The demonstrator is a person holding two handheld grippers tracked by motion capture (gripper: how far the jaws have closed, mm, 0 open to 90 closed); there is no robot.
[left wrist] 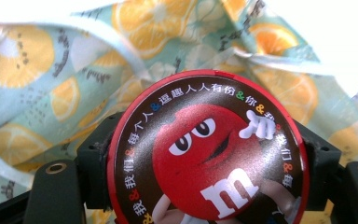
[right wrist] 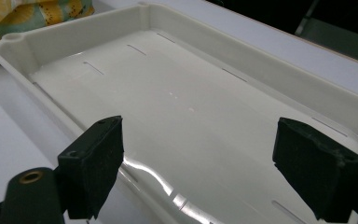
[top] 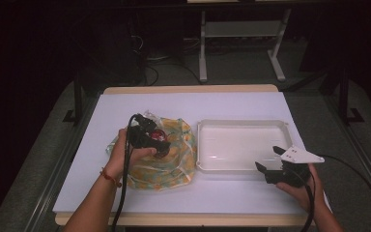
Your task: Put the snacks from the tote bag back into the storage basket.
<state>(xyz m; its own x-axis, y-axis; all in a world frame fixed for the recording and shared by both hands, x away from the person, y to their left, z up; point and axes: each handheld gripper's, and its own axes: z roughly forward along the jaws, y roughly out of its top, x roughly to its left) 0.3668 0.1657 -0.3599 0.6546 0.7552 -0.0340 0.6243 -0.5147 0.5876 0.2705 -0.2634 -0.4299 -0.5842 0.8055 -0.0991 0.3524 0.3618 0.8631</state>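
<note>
Gripping a round red-rimmed candy tin (left wrist: 207,149) by its edge, the left hand-held gripper (top: 149,138) holds it just above a fruit-printed plastic bag (top: 174,164) that lies on the left half of the desk (top: 101,188). In the left gripper view the two black jaws press against opposite sides of the tin's rim, closed down to the tin's width. The tin is a flat disc, so it has no long axis to speak of. Its printed lid, showing a red cartoon candy character ringed by small white lettering, faces the gripper's camera, with the character's head toward the bag and its white letter toward the person. Behind it the bag's orange-slice pattern is crumpled and open.

The right hand-held gripper (top: 273,166) hovers near the front right corner of the desk, at the near edge of a shallow white tray (top: 241,126). Its jaws stand wide apart and hold nothing; in the right gripper view they frame the tray's bare floor (right wrist: 177,107).

The tray sits to the right of the bag, just beside it, with its long sides running parallel to the desk's front edge. Nothing lies in it.

Judging from this, the work appears to be unpacking the bag into the tray, and it looks to be at an early stage: the tin is lifted clear of the bag but has not yet crossed to the tray. Carrying it rightward and setting it down remains. Whether more items remain in the bag cannot be told.
</note>
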